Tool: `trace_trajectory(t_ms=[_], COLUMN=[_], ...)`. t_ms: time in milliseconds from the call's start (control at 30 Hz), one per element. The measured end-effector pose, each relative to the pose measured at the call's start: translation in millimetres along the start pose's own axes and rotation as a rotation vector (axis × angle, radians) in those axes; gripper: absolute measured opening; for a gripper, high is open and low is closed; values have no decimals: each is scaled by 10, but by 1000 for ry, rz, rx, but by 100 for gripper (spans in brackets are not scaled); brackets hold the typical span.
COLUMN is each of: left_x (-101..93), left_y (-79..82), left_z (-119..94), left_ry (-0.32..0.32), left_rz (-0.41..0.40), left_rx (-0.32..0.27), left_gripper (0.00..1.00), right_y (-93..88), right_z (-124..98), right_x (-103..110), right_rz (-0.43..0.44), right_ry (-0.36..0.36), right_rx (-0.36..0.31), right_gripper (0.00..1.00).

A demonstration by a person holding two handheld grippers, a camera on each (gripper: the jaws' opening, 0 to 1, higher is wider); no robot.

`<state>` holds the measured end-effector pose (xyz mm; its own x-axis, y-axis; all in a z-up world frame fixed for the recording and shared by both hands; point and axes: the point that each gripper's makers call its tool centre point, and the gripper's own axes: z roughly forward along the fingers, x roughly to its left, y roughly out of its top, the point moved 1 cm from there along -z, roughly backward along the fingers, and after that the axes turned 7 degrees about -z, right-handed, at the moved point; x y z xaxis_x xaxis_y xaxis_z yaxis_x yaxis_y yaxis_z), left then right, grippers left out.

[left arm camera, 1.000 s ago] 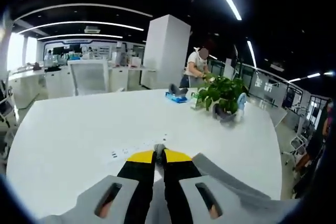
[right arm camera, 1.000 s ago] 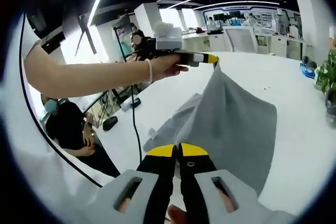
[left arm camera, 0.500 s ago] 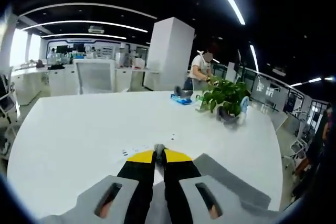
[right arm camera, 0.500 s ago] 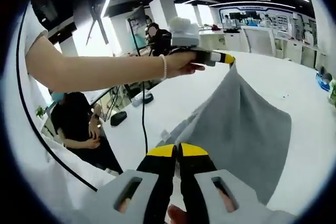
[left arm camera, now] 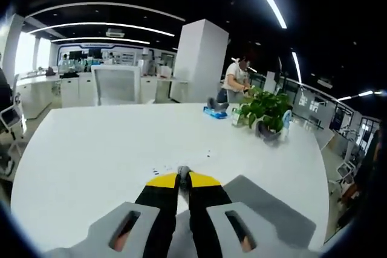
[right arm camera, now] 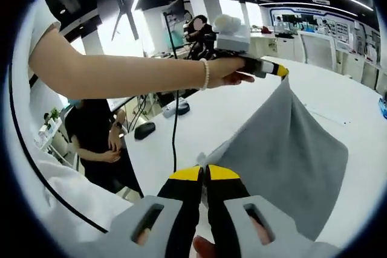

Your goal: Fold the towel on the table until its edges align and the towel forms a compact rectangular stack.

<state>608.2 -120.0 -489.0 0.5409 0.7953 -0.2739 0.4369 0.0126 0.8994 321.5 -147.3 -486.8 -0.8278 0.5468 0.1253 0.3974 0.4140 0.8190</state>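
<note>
In the right gripper view, a person's bare forearm is reaching across from nine o'clock toward one o'clock, and the hand (right arm camera: 233, 75) at its end is gripping the left tongs (right arm camera: 283, 71), which are pointing toward three o'clock. Those yellow-tipped jaws are pressed together on a peak of the grey towel (right arm camera: 290, 143), holding that corner up off the white bench (right arm camera: 205, 119). From the peak the cloth is hanging down and fanning out toward five and seven o'clock, its long axis running from the pinched corner down toward the right tongs (right arm camera: 204, 173) at six o'clock. The right tongs' jaws are closed flat against each other on the towel's near edge.

In the left gripper view, the left tongs (left arm camera: 183, 175) are rising from six o'clock with their jaws shut and a small nub of grey cloth showing between the tips. More of the towel (left arm camera: 272, 212) is spreading out at four o'clock over the bench (left arm camera: 91, 149). A potted plant (left arm camera: 266, 110) is standing on the bench at two o'clock, with a blue object (left arm camera: 214, 112) just beside it toward one o'clock.

A seated person in black (right arm camera: 97, 143) is at nine o'clock in the right gripper view. No writing can be read.
</note>
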Motion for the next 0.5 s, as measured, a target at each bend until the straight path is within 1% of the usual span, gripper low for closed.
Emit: trace_trajectory(t_ms=[100,267,400,500], left_x=[54,127,198,270], left_y=[-33,-50,-39,-70], left_z=[-16,-31,-56,-71], left_ry=[3,8,14,23], left_rz=[-16,-13,-9,-9], left_rx=[2,3,-7,-5], left_gripper=[6,5,5,5], right_y=[54,118,202,213], right_z=[42,158,253,348], right_x=[46,95,137,167], right_rz=[-15,-27,-36,-43], right_ry=[19,49,76,95], right_rx=[0,5,-3,5], right_gripper=[0,0,0,0])
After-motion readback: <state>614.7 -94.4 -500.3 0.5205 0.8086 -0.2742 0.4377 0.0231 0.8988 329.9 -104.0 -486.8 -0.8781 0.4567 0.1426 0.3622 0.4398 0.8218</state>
